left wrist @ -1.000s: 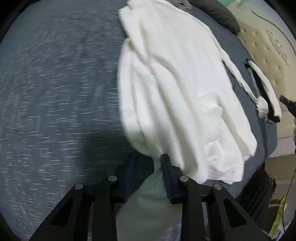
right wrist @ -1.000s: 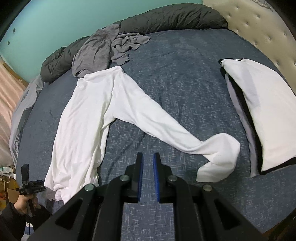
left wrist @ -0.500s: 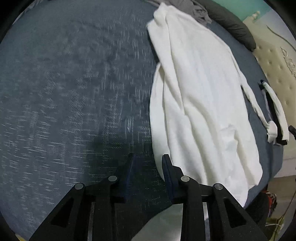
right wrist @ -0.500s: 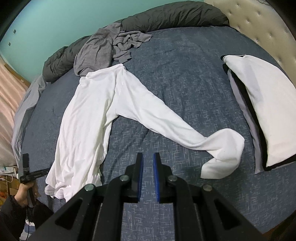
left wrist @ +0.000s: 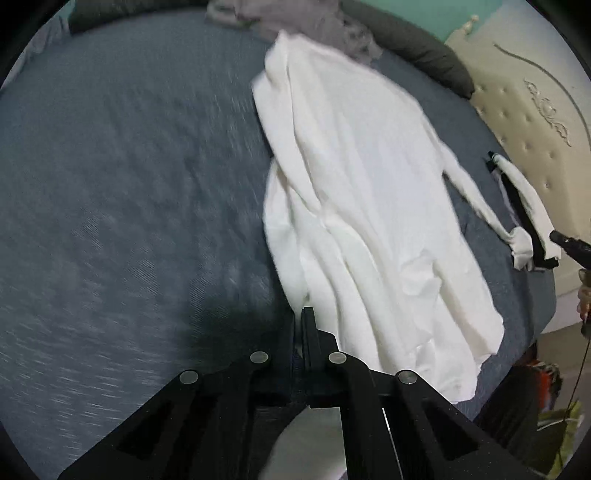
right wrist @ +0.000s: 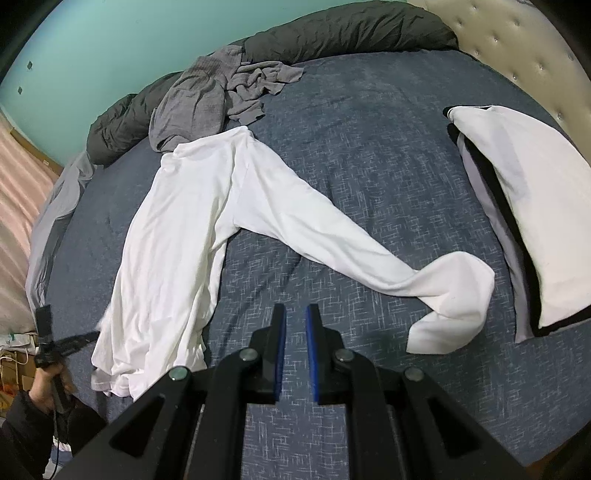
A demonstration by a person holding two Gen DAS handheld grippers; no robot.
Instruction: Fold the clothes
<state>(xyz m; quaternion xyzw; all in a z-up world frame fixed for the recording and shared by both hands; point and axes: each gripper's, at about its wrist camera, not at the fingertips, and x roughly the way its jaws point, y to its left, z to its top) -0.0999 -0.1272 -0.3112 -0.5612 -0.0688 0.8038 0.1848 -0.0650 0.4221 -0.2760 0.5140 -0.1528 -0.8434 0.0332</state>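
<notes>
Across the blue woven bedspread [right wrist: 388, 155] a white long-sleeved shirt [right wrist: 184, 236] lies flat, soft and creased, its hem at the near edge, one sleeve [right wrist: 332, 243] angled toward a folded white-and-black stack [right wrist: 524, 206] by the tufted headboard [right wrist: 517, 40]. Left gripper [left wrist: 300, 317]: fingers pressed together, empty, just beside the shirt's edge. Right gripper [right wrist: 295, 321]: fingers narrowly parted, holding nothing.

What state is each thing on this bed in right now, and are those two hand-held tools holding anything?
White shirt: spread flat, one sleeve stretched out sideways, unfolded.
Grey garments: crumpled heap.
Black and white stack: folded.
Dark duvet: bunched along the bed's edge.
Left tool: shut, empty.
Right tool: slightly open, empty.
</notes>
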